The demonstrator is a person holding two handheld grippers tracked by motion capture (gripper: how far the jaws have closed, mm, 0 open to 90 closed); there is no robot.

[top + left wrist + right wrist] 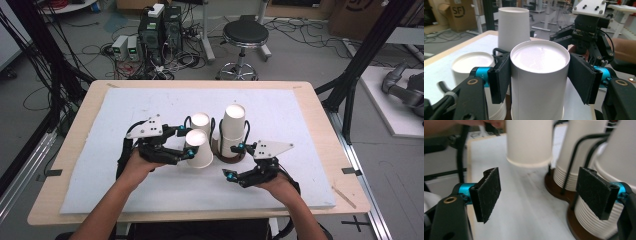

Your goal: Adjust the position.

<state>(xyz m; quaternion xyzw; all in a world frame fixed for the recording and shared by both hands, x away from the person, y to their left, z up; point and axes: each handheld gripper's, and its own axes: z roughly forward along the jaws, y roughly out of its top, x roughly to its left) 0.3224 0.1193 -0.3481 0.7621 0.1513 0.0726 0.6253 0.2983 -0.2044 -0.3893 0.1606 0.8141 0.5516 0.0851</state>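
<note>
a: high view first?
b: left gripper (188,145) clamped on an upside-down white paper cup (199,148), on the white mat (125,107) just left of the cup holder (231,158). short cup stack (200,121) behind it, tall cup stack (233,126) to its right, both in the holder's wire loops. right gripper (233,161) sits in front of the holder, jaws apart, nothing between them.

a: left gripper view?
b: both pads pressed flat against the sides of the cup (539,80), one each side, cup upright with its closed base up. short stack (474,67) is left of it, tall stack (513,26) behind. the right gripper (586,37) is farther off at upper right, the person's forearm (622,50) behind it.

a: right gripper view?
b: jaws wide apart, pads (487,193) holding nothing, bare mat (524,205) between them. held cup (529,142) is ahead at top centre; can't tell if its rim touches the mat. holder base (555,188) and ribbed cup rims (589,220) on the right, just beside the right-hand pad; can't tell whether they touch.
</note>
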